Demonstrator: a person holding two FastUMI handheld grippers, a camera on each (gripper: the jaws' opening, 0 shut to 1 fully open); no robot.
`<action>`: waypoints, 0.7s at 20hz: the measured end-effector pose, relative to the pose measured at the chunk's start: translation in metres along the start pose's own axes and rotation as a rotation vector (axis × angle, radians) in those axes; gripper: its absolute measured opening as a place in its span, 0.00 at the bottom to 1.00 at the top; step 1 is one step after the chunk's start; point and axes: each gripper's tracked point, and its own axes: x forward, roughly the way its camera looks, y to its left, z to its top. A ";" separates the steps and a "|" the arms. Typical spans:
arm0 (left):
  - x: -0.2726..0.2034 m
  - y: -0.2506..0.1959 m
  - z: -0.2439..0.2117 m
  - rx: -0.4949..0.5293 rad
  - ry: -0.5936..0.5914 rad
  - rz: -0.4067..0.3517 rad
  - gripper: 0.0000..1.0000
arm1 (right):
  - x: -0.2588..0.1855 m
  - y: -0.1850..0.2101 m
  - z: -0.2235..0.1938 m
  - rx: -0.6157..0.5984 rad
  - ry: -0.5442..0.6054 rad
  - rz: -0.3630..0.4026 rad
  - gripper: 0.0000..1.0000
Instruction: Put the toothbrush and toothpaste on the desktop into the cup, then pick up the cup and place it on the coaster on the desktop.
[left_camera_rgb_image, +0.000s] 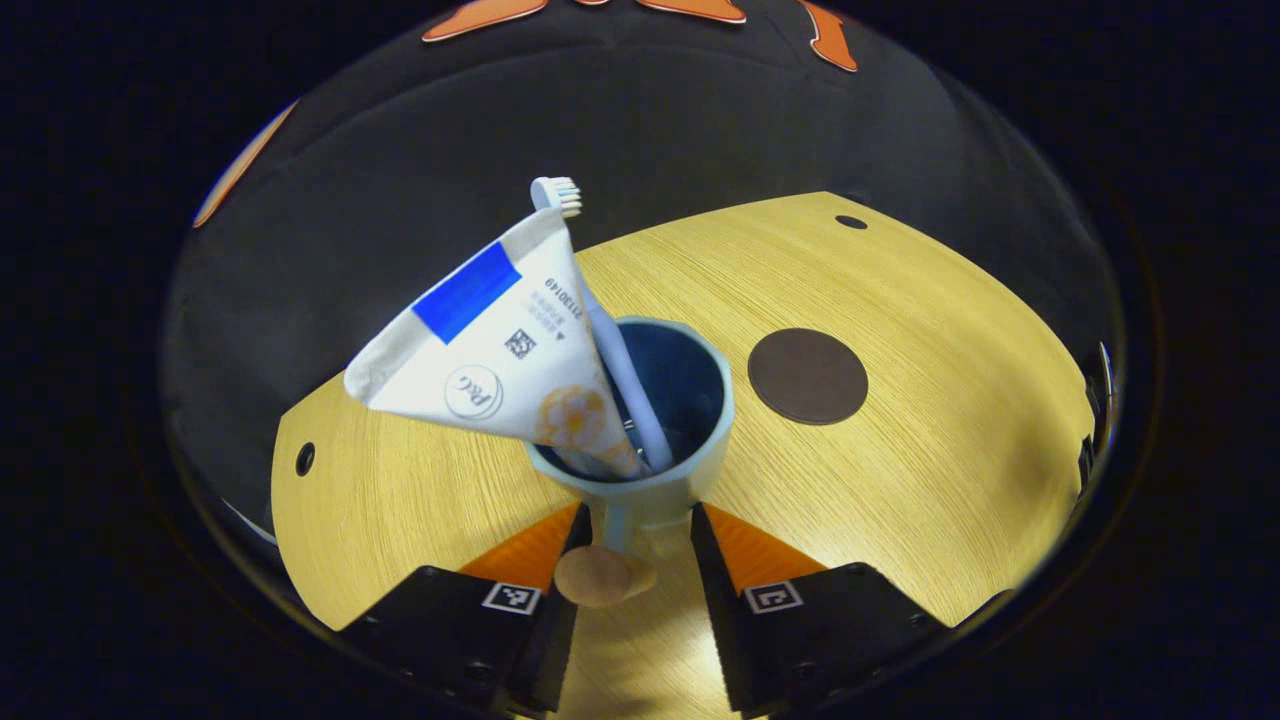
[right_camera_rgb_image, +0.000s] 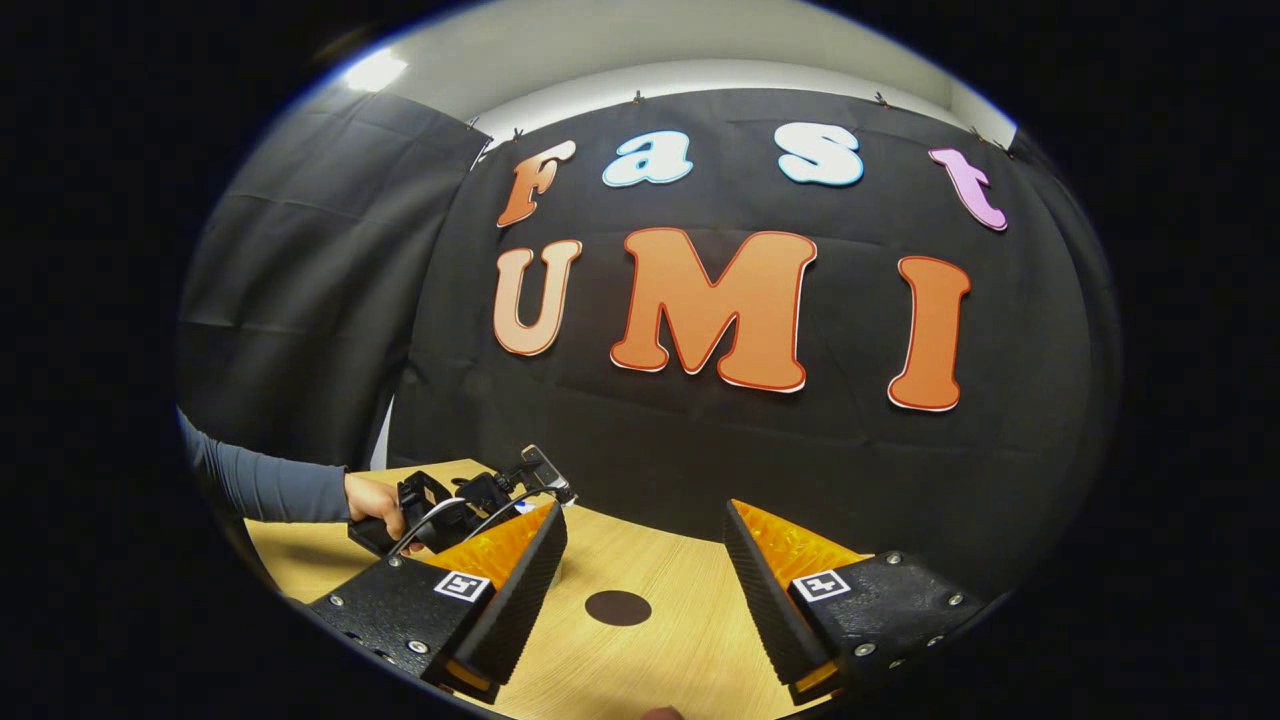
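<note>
Between the left claw's (left_camera_rgb_image: 632, 530) parted fingers, the cup's (left_camera_rgb_image: 660, 480) handle; right claw (right_camera_rgb_image: 645, 560) apart above the coaster (right_camera_rgb_image: 617, 607).

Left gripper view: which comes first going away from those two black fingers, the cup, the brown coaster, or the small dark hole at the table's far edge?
1. Cup, right between the left gripper fingers.
2. Coaster, beyond, to the right.
3. Hole, far edge of the table.

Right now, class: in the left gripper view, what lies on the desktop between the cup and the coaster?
Nothing: in the left gripper view, only bare wooden desktop separates the cup from the coaster.
</note>
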 end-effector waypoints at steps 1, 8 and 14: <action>0.000 0.001 -0.002 -0.016 0.001 -0.004 0.52 | 0.000 0.000 -0.002 0.004 0.001 0.002 0.94; -0.001 0.002 0.003 -0.091 -0.033 -0.007 0.20 | 0.001 -0.002 -0.014 0.037 0.014 -0.004 0.94; -0.002 -0.003 0.010 -0.146 -0.066 0.003 0.20 | -0.002 -0.013 -0.015 0.057 -0.003 -0.033 0.94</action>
